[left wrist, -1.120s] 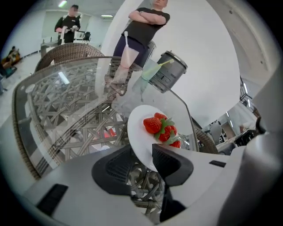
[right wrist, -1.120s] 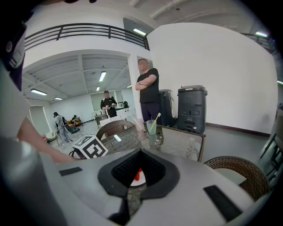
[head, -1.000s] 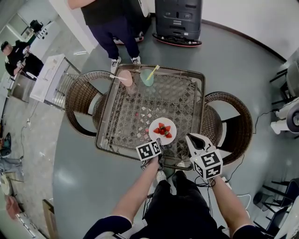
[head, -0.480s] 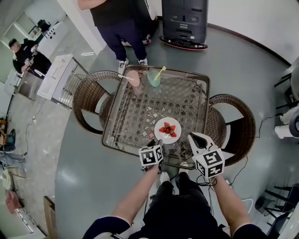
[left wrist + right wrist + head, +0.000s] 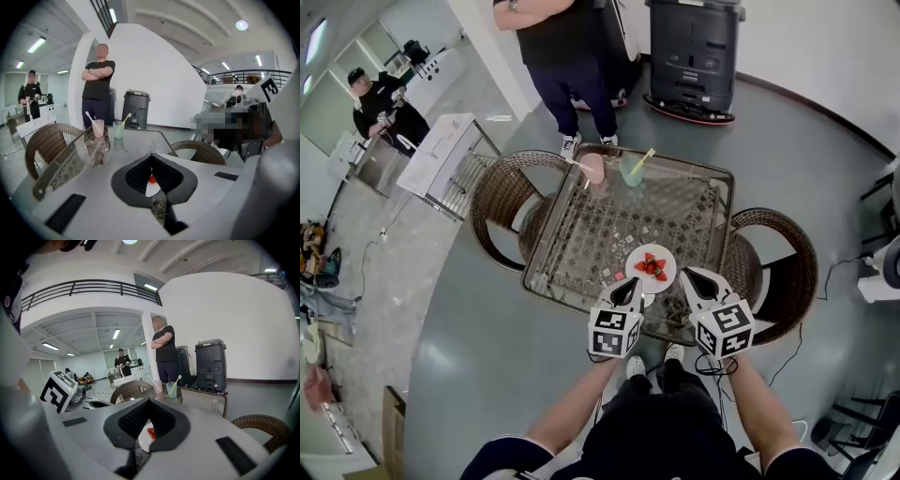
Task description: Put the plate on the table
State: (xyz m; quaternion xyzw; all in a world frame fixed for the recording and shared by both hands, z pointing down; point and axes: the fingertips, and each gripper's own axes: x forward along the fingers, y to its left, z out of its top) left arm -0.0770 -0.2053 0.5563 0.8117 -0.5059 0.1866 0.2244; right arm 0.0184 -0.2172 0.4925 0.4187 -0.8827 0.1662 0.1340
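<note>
Looking down, in the head view, on the plate (image 5: 667, 279) lying flat on the glass-topped wicker table (image 5: 600, 220), just right of the frame's centre and close to the table's lower edge. Finding red strawberry pieces (image 5: 652, 266) heaped at its middle.

Holding the left gripper (image 5: 630, 284) just below and left of the plate, tips pointing at the lower-left rim and sitting just beside it; not telling from above whether touching or barely apart. Pressing its jaws fully together on nothing: through the dark hollow behind the closed tips, in the left gripper view, glimpsing only a sliver of white plate and a red spot beyond.

Holding the right gripper (image 5: 688, 274) just right of the plate, near the rim yet apart from it. Holding these jaws shut and empty too, tips meeting near the centre of the right gripper view, with the same white sliver and red fruit showing through the hollow.

Noting, at the table's upper edge, a pink cup (image 5: 593, 169) and a green cup (image 5: 631, 172) standing side by side, each with a utensil sticking out. Noting also a wicker chair (image 5: 499, 211) at the table's left and a second wicker chair (image 5: 783, 272) at its right, a person (image 5: 558, 37) in dark clothes standing at the top of the frame, and a black machine (image 5: 694, 47) in the upper right.
</note>
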